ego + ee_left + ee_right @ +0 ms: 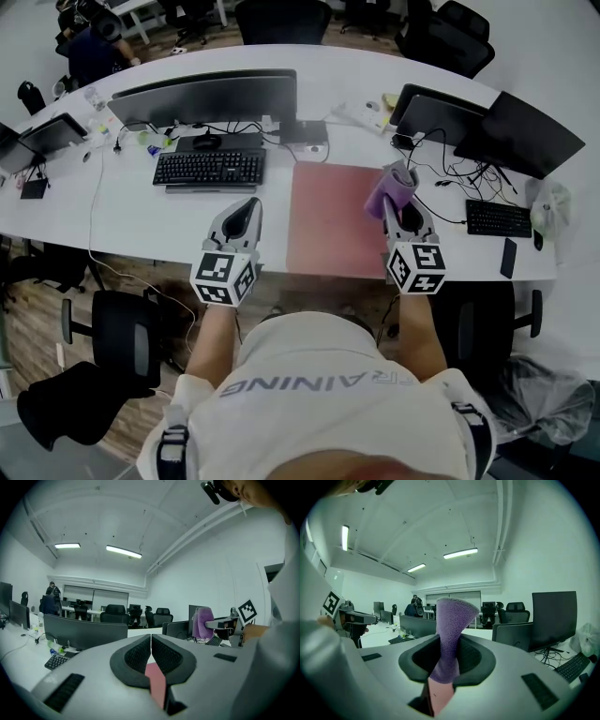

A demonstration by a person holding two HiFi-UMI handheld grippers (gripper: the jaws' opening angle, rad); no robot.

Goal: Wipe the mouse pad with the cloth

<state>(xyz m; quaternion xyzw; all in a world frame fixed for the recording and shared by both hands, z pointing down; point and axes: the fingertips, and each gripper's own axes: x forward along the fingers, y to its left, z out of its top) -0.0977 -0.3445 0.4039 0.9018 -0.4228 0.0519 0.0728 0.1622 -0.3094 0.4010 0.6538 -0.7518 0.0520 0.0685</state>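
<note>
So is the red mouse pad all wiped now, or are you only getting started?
Only getting started, it seems. Done: the purple cloth is picked up, pinched in the right tongs. In hand: the cloth sticks up in the air near the right edge of the mouse pad, apparently not touching it. Left: all the wiping. The left tongs are shut and empty.

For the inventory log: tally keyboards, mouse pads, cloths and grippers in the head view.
Keyboards: 2
Mouse pad: 1
Cloth: 1
Grippers (left gripper, right gripper): 2
Total: 6
</note>
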